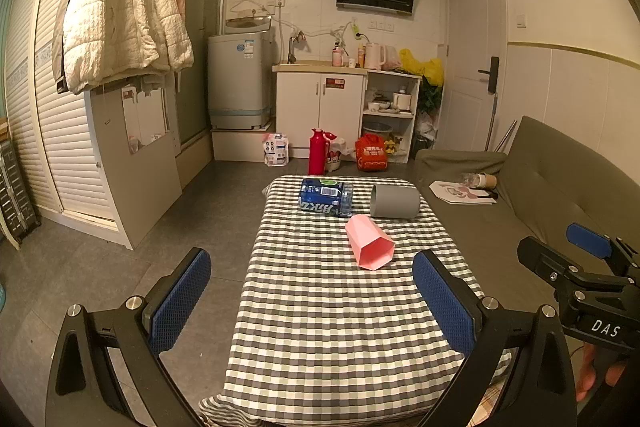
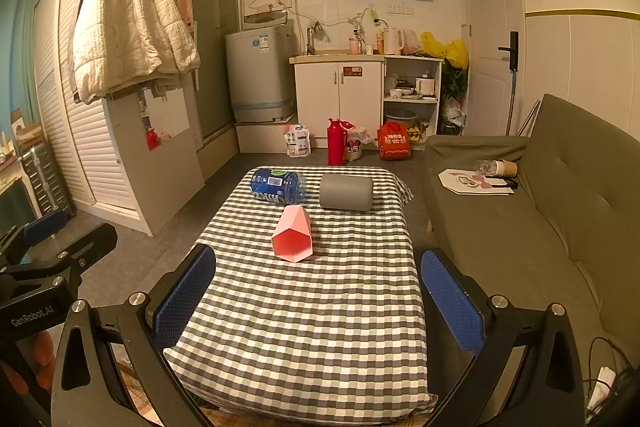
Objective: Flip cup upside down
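A pink faceted cup (image 1: pixel 370 243) lies on its side on the checkered table (image 1: pixel 340 327), its mouth towards me; it also shows in the right wrist view (image 2: pixel 292 235). A grey cup (image 1: pixel 394 201) lies on its side behind it, also in the right wrist view (image 2: pixel 346 191). My left gripper (image 1: pixel 316 299) is open and empty, held back over the near half of the table. My right gripper (image 2: pixel 320 295) is open and empty, also short of the pink cup; its body shows in the left wrist view (image 1: pixel 576 267).
A blue bottle pack (image 1: pixel 326 197) lies at the table's far left, next to the grey cup. A grey-green sofa (image 2: pixel 540 227) runs along the right with papers and a paper cup (image 2: pixel 506 167). A red thermos (image 2: pixel 336 142) and bags stand on the floor beyond.
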Motion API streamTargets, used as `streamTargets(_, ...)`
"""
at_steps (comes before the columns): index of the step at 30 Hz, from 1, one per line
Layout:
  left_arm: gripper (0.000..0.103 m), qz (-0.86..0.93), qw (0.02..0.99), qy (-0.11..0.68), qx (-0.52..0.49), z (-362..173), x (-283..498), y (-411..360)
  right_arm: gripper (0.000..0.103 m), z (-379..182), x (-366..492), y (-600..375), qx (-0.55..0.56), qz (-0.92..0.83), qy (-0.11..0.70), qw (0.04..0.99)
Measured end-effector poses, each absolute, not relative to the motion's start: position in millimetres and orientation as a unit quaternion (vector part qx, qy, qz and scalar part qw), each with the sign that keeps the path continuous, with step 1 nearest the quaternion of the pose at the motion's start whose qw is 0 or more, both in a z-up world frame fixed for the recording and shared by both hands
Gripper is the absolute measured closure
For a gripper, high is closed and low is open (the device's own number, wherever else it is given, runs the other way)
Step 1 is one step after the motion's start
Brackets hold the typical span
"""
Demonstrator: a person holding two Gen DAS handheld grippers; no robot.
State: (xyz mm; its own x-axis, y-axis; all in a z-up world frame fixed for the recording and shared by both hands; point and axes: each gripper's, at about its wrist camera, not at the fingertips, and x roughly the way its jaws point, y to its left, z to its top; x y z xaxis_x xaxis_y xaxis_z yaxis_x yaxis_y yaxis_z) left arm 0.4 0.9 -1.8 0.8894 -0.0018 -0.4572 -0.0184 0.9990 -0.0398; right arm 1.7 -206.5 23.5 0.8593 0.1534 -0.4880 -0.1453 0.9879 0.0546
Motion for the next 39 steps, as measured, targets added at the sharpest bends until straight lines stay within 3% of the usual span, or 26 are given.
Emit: streamTargets(39,0.0,0.004,0.972,0.234,-0.02,-6.0,0.2,0.5,0.0,21.4,2.6,-205.9,0.009,0.079,0.257,0.963)
